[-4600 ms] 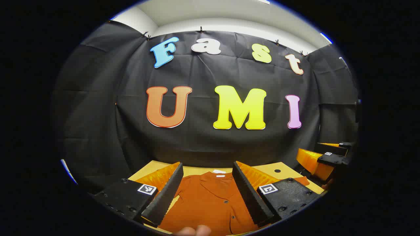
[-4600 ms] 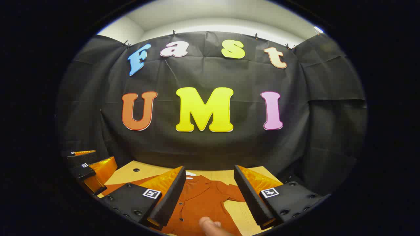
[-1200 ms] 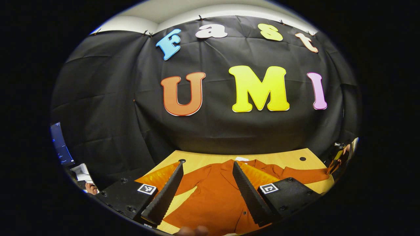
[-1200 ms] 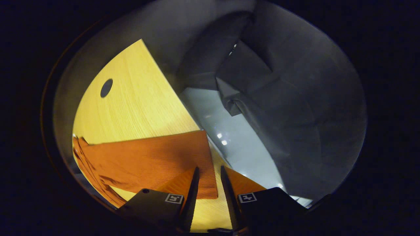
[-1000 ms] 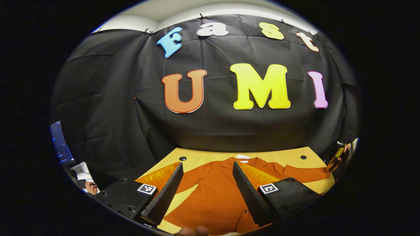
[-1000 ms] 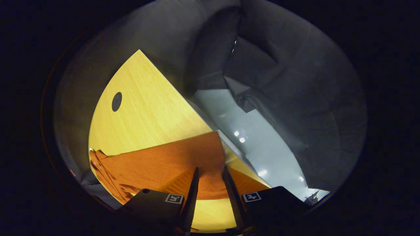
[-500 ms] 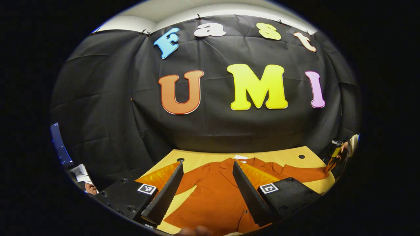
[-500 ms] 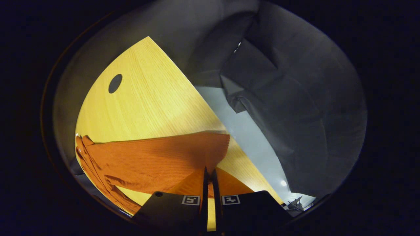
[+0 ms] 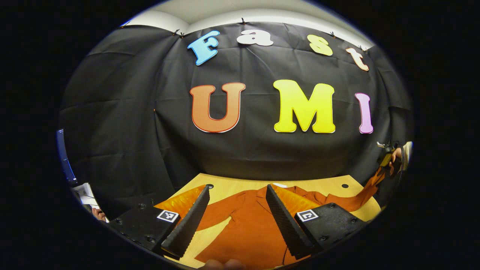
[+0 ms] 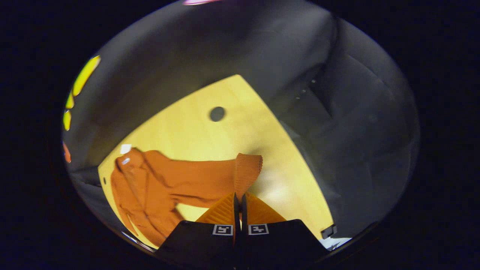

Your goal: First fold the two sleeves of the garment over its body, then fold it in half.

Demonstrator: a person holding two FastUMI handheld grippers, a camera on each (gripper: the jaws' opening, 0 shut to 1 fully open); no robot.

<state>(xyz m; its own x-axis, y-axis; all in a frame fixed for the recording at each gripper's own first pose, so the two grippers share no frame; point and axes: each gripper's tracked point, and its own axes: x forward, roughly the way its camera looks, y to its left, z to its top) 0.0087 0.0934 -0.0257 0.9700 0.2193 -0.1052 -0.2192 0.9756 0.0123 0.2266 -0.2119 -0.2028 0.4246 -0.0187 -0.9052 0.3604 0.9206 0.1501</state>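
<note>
A rust-orange button shirt (image 9: 247,225) lies spread on the wooden table (image 9: 232,189), collar toward the far wall. My left gripper (image 9: 237,187) hovers open above the shirt's body and left sleeve, holding nothing. At the far right, the other gripper (image 9: 386,159) and a hand hold the right sleeve (image 9: 362,195) up off the table. In the right gripper view, my right gripper (image 10: 238,195) is shut on the sleeve's cuff (image 10: 247,168), which curls up from the table (image 10: 232,135). The shirt's body (image 10: 137,187) lies to the left.
The table has a round hole (image 10: 217,113) near its back right corner and another hole (image 9: 209,186) at the back left. The table's right edge (image 10: 300,150) drops to the floor. A screen (image 9: 62,157), papers (image 9: 84,189) and a hand sit at far left.
My right gripper closed on the sleeve's cuff and lifted it off the table, swinging so that the whole shirt came into its view. The left gripper stayed open and barely shifted.
</note>
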